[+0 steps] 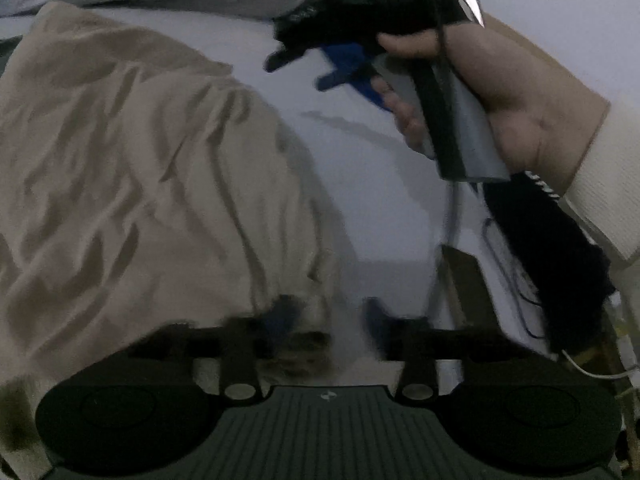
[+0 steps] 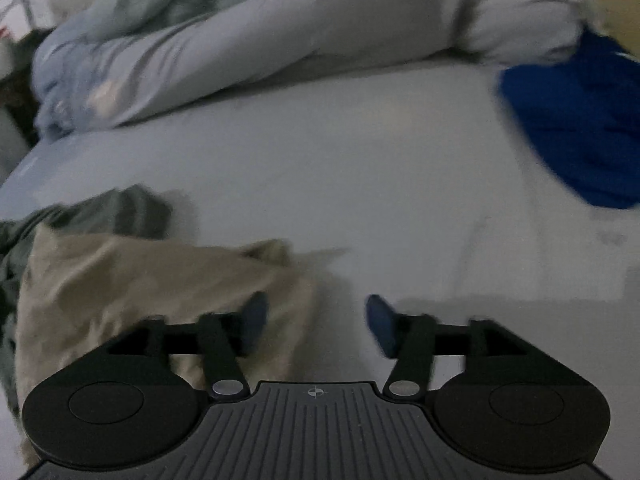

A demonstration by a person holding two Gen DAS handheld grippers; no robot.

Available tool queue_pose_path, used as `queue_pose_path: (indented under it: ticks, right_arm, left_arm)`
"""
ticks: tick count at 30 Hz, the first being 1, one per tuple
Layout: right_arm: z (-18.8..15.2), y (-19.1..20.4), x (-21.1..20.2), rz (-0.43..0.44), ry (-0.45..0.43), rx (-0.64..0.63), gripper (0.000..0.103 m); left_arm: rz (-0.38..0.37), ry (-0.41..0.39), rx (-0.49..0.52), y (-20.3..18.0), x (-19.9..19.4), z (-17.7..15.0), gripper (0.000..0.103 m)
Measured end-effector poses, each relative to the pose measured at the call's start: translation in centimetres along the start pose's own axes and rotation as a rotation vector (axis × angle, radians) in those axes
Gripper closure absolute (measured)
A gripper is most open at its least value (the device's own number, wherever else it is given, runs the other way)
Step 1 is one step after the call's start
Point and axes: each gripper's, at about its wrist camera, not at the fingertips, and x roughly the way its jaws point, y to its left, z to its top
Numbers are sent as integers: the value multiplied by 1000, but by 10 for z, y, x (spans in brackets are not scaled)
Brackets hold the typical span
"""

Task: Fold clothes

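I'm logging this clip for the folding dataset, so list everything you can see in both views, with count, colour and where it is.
Beige garment: one, tan, crumpled on the bed's left, edge under the left gripper.
Green garment: one, dark green, behind the beige one.
Blue garment: one, bright blue, far right of the bed.
Bedsheet: one, pale grey-white, under everything.
Duvet: one, pale grey-blue, bunched along the far edge.
Cables: a few, dark, lower right; blurred.
Left gripper: one, black with blue pads, open.
Right gripper: one, same colours, open.
Hand: one, cream sleeve, holding the right gripper's handle.
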Motion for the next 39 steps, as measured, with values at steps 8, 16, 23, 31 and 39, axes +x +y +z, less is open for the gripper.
queue_pose_path:
  ticks: [8, 16, 23, 31, 39]
  right_arm:
    - [-35, -37, -119, -95, -113, -21, 24]
    - [-125, 13, -197, -15, -189, -44, 21]
    - [-189, 58, -141, 50, -123, 86, 28]
    - [-219, 60, -113, -30, -16, 53, 94]
    - [-231, 42, -173, -137, -38, -43, 91]
  left_arm:
    - [-105, -24, 86, -13, -50, -27, 0]
    - [-107, -131, 113, -2, -129, -53, 0]
    - [174, -197, 18, 70, -158, -59, 0]
    - [251, -193, 12, 95, -166, -65, 10]
    - [261, -164, 97, 96, -153, -70, 14]
